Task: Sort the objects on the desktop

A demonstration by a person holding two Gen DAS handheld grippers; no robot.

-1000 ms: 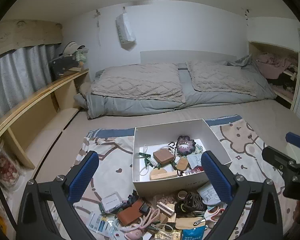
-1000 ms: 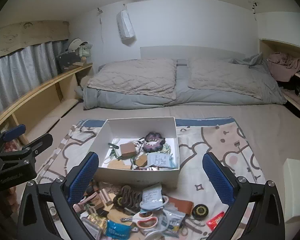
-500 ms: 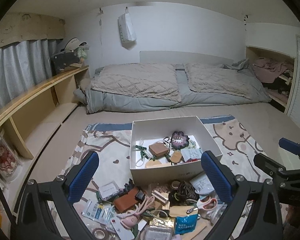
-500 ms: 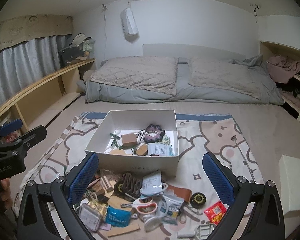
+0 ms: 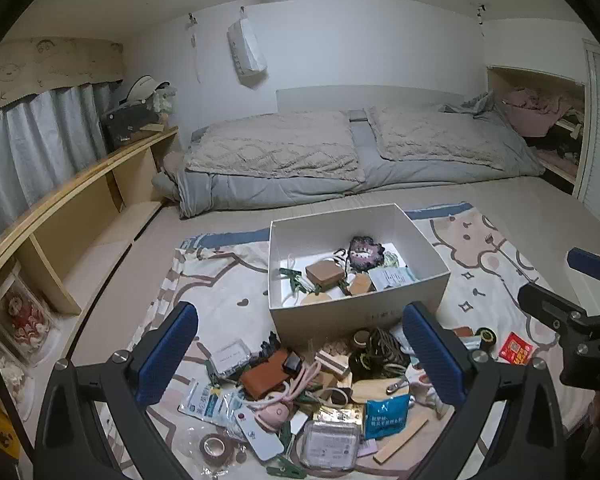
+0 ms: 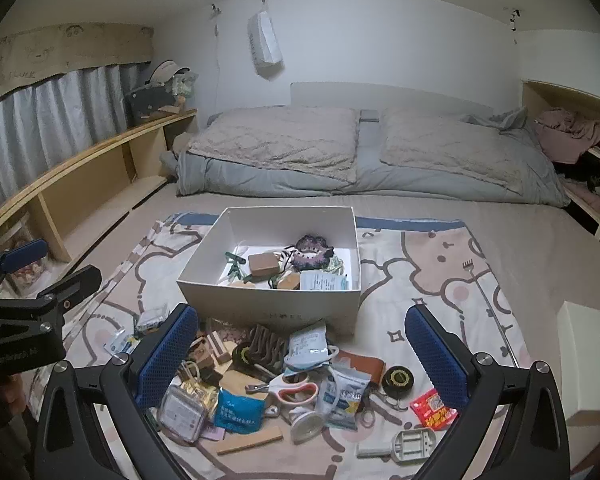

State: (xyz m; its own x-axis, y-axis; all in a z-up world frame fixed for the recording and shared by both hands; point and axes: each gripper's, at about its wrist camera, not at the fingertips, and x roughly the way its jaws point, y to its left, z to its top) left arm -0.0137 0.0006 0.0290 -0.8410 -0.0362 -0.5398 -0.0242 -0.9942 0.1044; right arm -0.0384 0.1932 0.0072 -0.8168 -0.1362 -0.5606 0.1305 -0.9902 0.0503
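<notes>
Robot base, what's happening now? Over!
Left tool open, empty. Right tool open, empty. White box partly filled; pile of small objects unsorted in front of it. Nothing blocking.

Right gripper [image 6: 300,348]: hovering over the heap of small objects, its blue-padded fingers [image 6: 168,354] standing wide apart with nothing between them.
Left gripper [image 6: 40,280]: showing at the left edge, its jaws parted and holding nothing.
White box [image 6: 268,304]: sitting on the patterned cloth [image 6: 428,264] just beyond the heap, holding a brown block [image 6: 264,264] and a dark plush piece [image 6: 312,252].
Scissors [image 6: 296,390]: lying in the heap, near a blue packet [image 6: 238,406].
Red packet [image 6: 434,408]: lying at the heap's right, near a black round tin [image 6: 398,378].
Shoebox lid [image 6: 590,360]: resting at the right edge.
</notes>
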